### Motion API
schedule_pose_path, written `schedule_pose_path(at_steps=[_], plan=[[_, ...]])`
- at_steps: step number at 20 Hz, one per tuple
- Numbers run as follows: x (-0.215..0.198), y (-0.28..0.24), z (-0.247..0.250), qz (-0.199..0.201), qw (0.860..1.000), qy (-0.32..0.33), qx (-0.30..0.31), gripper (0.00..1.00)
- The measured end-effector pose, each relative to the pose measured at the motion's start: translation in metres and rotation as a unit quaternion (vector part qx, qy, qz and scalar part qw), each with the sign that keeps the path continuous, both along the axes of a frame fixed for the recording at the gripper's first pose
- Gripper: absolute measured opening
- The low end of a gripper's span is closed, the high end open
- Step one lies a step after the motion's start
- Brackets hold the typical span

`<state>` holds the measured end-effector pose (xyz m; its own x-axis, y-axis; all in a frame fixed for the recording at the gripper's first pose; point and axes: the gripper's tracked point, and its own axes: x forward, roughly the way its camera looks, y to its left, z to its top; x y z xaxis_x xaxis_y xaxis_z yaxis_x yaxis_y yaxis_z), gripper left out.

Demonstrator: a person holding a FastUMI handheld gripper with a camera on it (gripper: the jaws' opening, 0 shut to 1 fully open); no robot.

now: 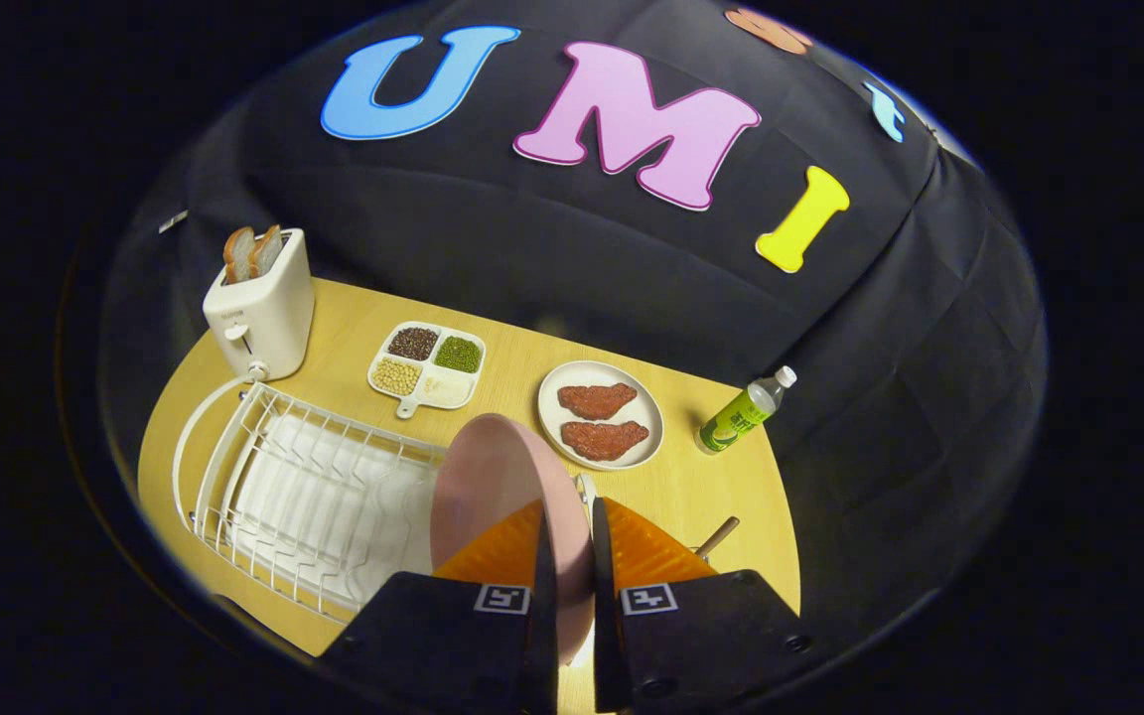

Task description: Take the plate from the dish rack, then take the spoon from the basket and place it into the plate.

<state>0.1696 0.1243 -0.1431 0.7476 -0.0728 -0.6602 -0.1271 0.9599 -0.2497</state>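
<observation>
Pinching the rim of the pink plate (493,492), the jaws of our gripper (572,551) are pressed on it from both sides, and we see the plate standing on its edge over the near end of the white dish rack (274,477) on the wooden bench (522,367). Beyond the plate lie a white plate with two pieces of meat (600,414) and a divided tray of beans (428,365), a toaster (260,298) stands behind the rack, and a wooden handle (717,537) shows just beside the plate.

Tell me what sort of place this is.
Likely a mock kitchen tabletop in a booth: a toaster with bread, a white wire dish rack and a plate of meat stand on a wooden table. The gripper is shut on a pink plate.
</observation>
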Motion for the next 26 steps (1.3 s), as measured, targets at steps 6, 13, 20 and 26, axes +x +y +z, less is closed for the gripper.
schedule_pose_path(at_steps=[6, 13, 20, 26], plan=[[-0.036, -0.009, 0.017, 0.003, 0.994, 0.012, 0.104, 0.18], [-0.135, -0.009, -0.001, 0.0, 0.965, 0.076, 0.25, 0.18], [-0.217, -0.028, -0.05, -0.028, 0.938, 0.128, 0.321, 0.18], [-0.244, -0.045, -0.139, -0.054, 0.918, 0.183, 0.347, 0.19]])
